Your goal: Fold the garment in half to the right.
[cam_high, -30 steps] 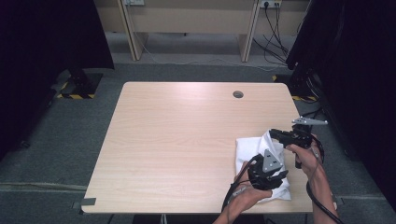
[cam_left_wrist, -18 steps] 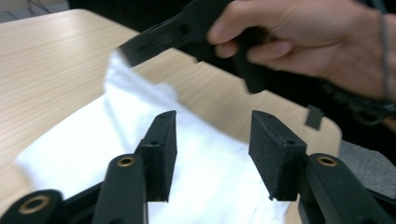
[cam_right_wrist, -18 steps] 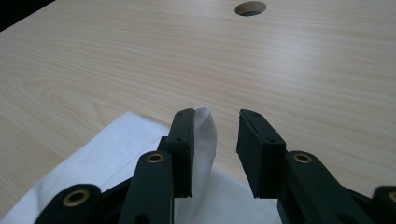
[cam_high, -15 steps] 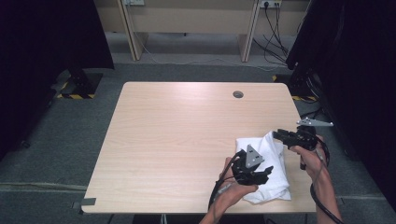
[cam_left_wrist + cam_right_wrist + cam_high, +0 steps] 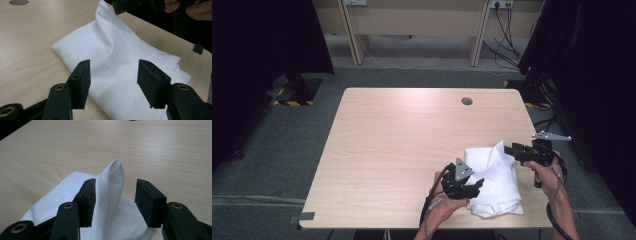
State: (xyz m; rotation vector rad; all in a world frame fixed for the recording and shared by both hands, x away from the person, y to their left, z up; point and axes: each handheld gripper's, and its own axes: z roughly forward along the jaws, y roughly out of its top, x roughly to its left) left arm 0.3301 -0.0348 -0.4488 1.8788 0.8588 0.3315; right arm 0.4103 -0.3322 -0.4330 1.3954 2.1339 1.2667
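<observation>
White cloth (image 5: pixel 494 180) on table (image 5: pixel 402 140) (near corner), left tool (image 5: pixel 469 187) and right tool (image 5: pixel 514 150) both gaping, empty

My left gripper (image 5: pixel 474 186) sits near the table's (image 5: pixel 392 145) front edge, jaws wide apart. My right gripper (image 5: pixel 511 149) hangs by the right edge, jaws apart too, both forearms in from the front.

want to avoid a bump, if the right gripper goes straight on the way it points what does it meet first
The raised peak of the white cloth, which stands between the open jaws of the right gripper. Beyond it lies bare table, though depth is hard to judge.
</observation>
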